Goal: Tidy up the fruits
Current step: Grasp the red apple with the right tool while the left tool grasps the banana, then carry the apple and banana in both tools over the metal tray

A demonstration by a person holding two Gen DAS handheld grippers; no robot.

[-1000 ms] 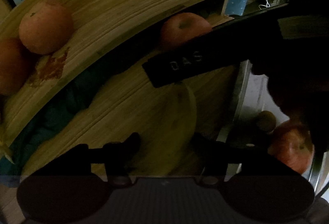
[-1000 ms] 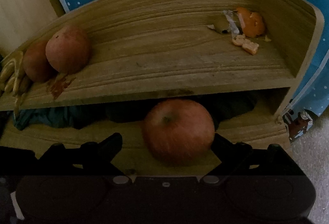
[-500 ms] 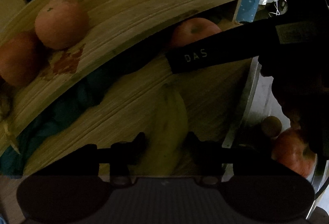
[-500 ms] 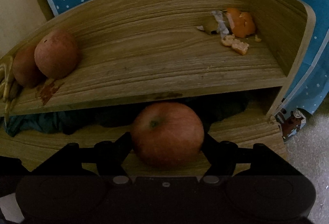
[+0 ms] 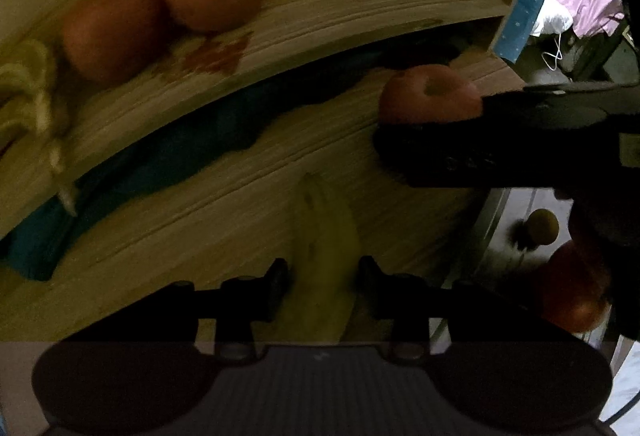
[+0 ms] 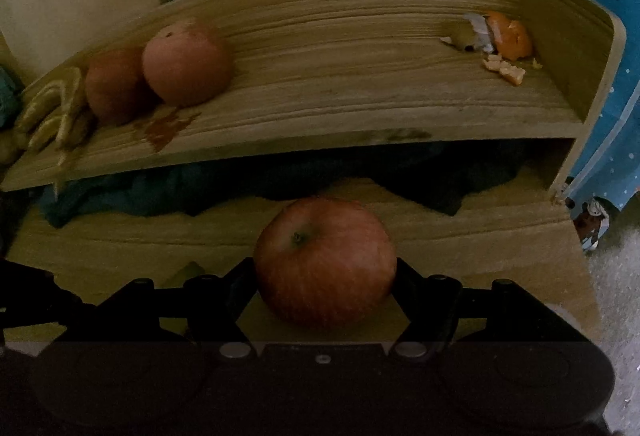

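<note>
Nearest in the left wrist view, the left gripper (image 5: 322, 286) has its fingers clenched on a yellow banana (image 5: 326, 256), whose lower end is hidden behind the gripper body while its tip lies over the lower shelf (image 5: 200, 236). In the right wrist view the right gripper (image 6: 325, 286) grasps a red apple (image 6: 325, 260) from both sides, the fruit sitting on or just above that same shelf; which of the two cannot be told. Behind, dark teal cloth (image 6: 132, 196) fills the shadowed gap under the upper shelf (image 6: 340, 96). On that shelf two reddish round fruits (image 6: 186, 66) touch each other at the left, beside pale peel (image 6: 52, 108) that is blurred and partly cut off. Orange peel scraps (image 6: 506, 40) lie in the far right corner. Off the shelf's right edge, another red fruit (image 5: 572, 296) is half hidden in darkness.
</note>
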